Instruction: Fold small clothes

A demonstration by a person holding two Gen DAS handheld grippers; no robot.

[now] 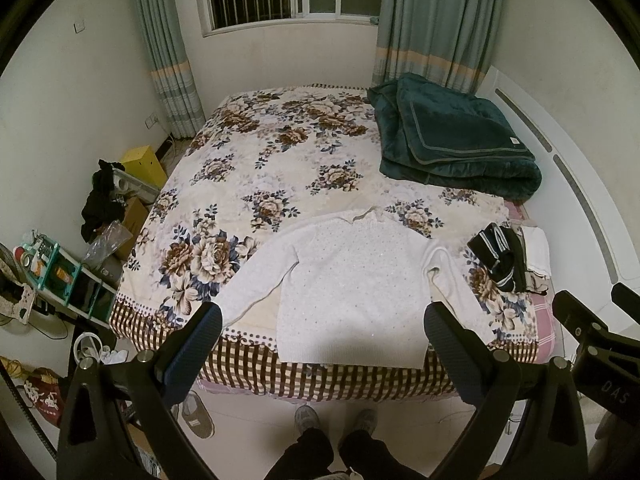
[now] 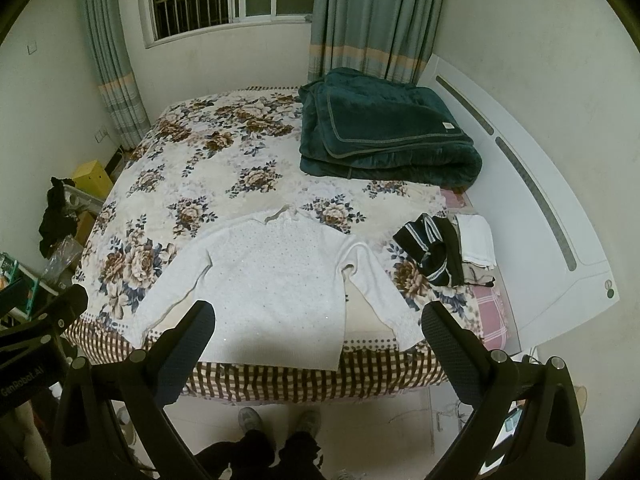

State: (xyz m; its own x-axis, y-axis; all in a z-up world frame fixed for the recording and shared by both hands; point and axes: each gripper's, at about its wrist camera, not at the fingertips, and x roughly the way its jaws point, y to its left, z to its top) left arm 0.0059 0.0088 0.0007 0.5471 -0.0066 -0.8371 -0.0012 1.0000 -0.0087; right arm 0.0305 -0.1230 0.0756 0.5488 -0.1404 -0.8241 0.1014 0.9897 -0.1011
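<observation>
A bed (image 1: pixel 320 152) under a floral cover is filling most of both views, its checked near edge hanging toward the floor. A folded dark green blanket (image 1: pixel 456 136) is lying at the far right corner of the bed, against the white headboard (image 1: pixel 568 184). A white long-sleeved sweater (image 1: pixel 352 280) is lying spread flat at the middle of the near edge, collar pointing toward the far edge, hem overhanging the near edge slightly, and both sleeves angling outward and down toward the near corners. A small pile of dark and pale clothes (image 1: pixel 508 256) is sitting near the right edge, just beside the sweater's right sleeve but apart from it. The left gripper (image 1: pixel 324 336) is hovering above the near edge with its jaws standing wide apart, gripping nothing. The right gripper (image 2: pixel 320 332) is hovering likewise, jaws spread wide and empty. The person's shoes (image 1: pixel 336 420) are standing on the floor just below the near edge.
</observation>
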